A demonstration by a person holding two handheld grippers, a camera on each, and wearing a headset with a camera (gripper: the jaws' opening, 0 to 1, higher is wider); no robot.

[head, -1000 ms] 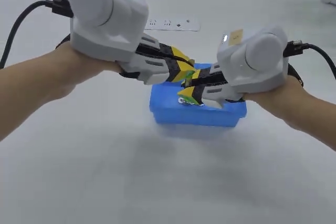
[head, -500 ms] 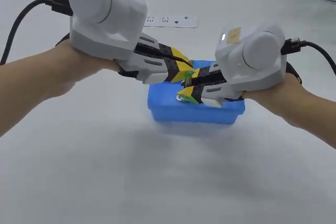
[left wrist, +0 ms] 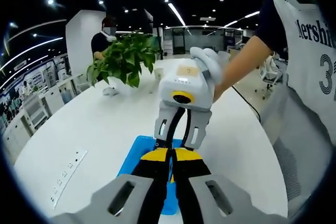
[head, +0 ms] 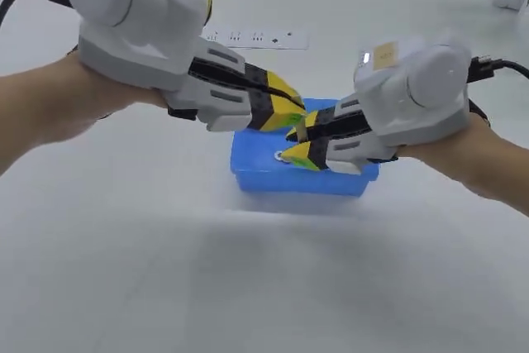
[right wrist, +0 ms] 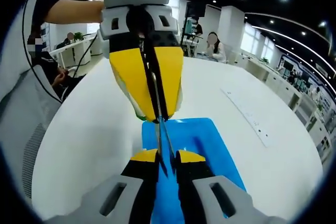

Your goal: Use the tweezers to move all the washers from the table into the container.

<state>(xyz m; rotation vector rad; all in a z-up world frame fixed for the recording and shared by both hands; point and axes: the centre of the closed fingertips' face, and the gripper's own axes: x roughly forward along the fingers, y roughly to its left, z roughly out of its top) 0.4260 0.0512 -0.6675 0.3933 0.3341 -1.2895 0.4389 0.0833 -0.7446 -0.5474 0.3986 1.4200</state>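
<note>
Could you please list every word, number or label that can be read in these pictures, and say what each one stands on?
"ershi", cut off at its start and by the picture's edge: on the person's grey top, left gripper view.
"3", cut off at the edge: lower on the same top.
Yellow label on the right hand-held gripper: too small to read.

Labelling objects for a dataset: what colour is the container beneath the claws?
Bright blue; the container shows best in the head view.
</note>
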